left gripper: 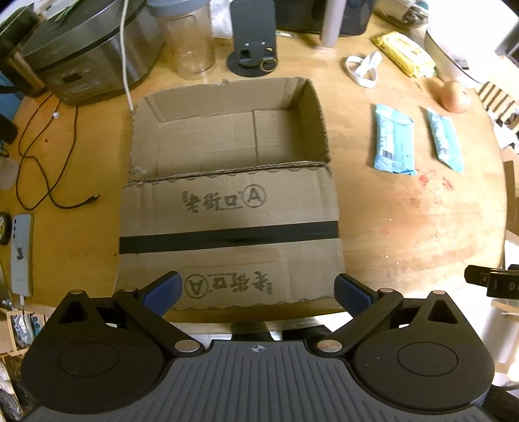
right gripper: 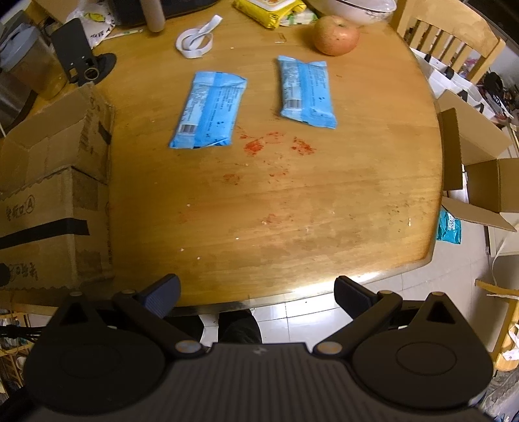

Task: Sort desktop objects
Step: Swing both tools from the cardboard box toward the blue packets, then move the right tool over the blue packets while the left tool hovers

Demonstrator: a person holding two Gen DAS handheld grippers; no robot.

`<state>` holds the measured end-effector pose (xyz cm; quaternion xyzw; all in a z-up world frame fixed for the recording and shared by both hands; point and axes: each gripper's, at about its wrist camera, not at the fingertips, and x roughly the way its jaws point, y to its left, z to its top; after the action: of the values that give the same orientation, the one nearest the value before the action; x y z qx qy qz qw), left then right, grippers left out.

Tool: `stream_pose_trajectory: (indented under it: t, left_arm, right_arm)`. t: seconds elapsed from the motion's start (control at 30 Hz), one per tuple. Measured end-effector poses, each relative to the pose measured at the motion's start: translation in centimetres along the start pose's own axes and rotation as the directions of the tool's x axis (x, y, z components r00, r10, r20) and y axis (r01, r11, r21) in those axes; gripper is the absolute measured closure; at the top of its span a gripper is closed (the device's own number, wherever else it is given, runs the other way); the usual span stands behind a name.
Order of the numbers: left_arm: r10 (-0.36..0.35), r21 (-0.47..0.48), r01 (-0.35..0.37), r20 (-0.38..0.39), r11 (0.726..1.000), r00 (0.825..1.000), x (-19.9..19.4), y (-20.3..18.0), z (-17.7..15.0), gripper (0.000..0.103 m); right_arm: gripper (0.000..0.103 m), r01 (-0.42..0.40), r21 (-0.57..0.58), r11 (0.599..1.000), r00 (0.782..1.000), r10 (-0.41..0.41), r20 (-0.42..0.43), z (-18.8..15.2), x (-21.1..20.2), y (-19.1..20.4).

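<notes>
An open, empty cardboard box (left gripper: 227,136) sits mid-table, its front flap folded toward me; it also shows at the left of the right wrist view (right gripper: 55,168). Two blue packets lie flat on the wooden table to the box's right: the nearer one (right gripper: 209,110) (left gripper: 394,139) and the farther one (right gripper: 306,91) (left gripper: 444,138). My left gripper (left gripper: 258,289) is open and empty, just above the box's front flap at the table's near edge. My right gripper (right gripper: 258,289) is open and empty at the table's near edge, well short of the packets.
An apple (right gripper: 335,34), a yellow wipes pack (right gripper: 269,8), a white strap (right gripper: 196,37), a bowl (right gripper: 360,8), a phone stand (left gripper: 253,39), a clear jar (left gripper: 191,42), a cooker (left gripper: 87,61), a cable (left gripper: 48,168) and a phone (left gripper: 22,253) ring the table. Another open box (right gripper: 476,162) stands off the right edge.
</notes>
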<state>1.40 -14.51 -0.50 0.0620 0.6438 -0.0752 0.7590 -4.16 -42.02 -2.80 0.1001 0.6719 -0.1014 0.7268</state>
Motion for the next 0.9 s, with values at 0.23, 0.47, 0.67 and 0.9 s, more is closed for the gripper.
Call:
stream_pose_trajectory:
  t: [0.23,0.47,0.67,0.9]
  left_arm:
    - [-0.012,0.038,0.012,-0.001,0.999,1.0,0.2,-1.9,0.3,0.0]
    - [-0.019,0.079,0.019,-0.004,0.997,1.0,0.5,-3.8,0.7,0.0]
    - [-0.024,0.114,0.025,-0.011,0.993,1.0,0.7,-5.1,1.1,0.0]
    - [-0.026,0.162,0.028,-0.015,0.986,1.0,0.9,-6.9,1.9,0.0]
  right_arm:
    - [0.0,0.007,0.031,1.0,1.0,-0.007,0.003,-0.2,0.1,-1.7]
    - [0.0,0.021,0.061,0.998,1.0,-0.021,0.005,-0.7,0.0,-3.0]
    - [0.0,0.029,0.083,0.996,1.0,-0.03,0.006,-0.8,-0.1,-3.9]
    - [0.0,0.034,0.088,0.996,0.999,-0.035,0.004,-0.2,0.1,-4.1]
